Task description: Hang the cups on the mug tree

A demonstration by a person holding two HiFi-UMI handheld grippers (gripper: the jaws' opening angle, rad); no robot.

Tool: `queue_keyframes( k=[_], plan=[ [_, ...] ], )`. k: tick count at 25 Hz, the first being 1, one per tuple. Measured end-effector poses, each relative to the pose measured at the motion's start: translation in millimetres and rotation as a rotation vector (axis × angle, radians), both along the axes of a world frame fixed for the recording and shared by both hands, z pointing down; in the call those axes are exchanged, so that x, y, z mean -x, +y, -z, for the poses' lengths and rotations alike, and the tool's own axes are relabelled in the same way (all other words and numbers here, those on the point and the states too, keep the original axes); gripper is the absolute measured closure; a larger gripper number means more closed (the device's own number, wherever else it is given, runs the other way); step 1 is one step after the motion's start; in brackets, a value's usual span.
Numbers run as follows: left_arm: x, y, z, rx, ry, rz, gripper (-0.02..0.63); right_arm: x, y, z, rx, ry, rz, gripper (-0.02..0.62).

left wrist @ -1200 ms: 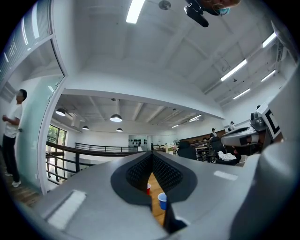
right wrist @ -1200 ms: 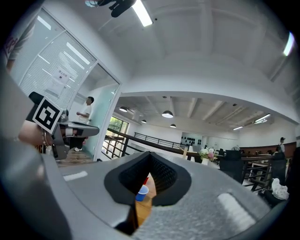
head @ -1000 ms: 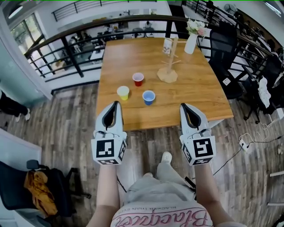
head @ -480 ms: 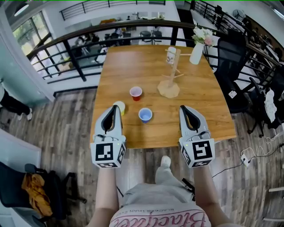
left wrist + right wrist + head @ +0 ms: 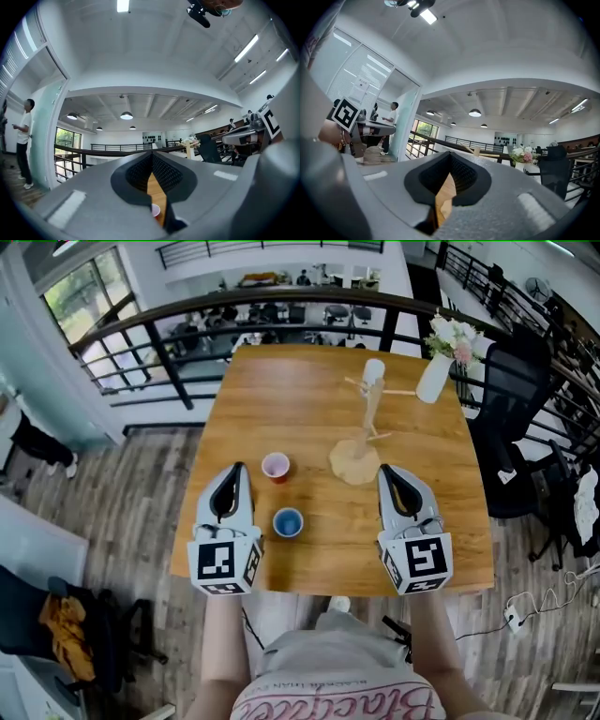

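This looks like the approach, before any grasp. Both hands reach level over the bench's (image 5: 281,399) near edge, the left tool (image 5: 235,468) and right tool (image 5: 387,470) each closed tight and empty. The blue cup (image 5: 288,521) stands by the near edge beside the left tool, with the red cup (image 5: 276,466) beyond it. Next, I'd judge, a tool must open over a rim. The mug tree (image 5: 361,442) waits mid-bench, toward the right edge.

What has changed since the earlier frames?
The left gripper and right gripper moved forward, farther over the table; the left one now hides the yellow cup. Nothing grasped, jaws shut. The red cup, blue cup and mug tree stayed put.
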State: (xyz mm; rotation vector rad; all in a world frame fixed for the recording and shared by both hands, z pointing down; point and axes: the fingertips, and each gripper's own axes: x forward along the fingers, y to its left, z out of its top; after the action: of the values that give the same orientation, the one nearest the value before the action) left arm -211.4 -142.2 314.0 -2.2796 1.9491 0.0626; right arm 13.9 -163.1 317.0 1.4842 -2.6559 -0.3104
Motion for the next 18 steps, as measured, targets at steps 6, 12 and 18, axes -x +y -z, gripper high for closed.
queue_keyframes(
  k=[6,12,18],
  plan=[
    [-19,-31,0,-0.001,-0.001,0.030,0.591,-17,-46,-2,0.016,-0.004,0.045,0.594],
    [-29,-46,1,0.009,-0.001,0.028,0.541,-26,-67,-5,0.030,-0.018,0.064,0.594],
    [-31,-55,4,0.029,0.004,-0.007,0.423,-24,-74,-2,0.036,-0.033,0.064,0.594]
  ],
)
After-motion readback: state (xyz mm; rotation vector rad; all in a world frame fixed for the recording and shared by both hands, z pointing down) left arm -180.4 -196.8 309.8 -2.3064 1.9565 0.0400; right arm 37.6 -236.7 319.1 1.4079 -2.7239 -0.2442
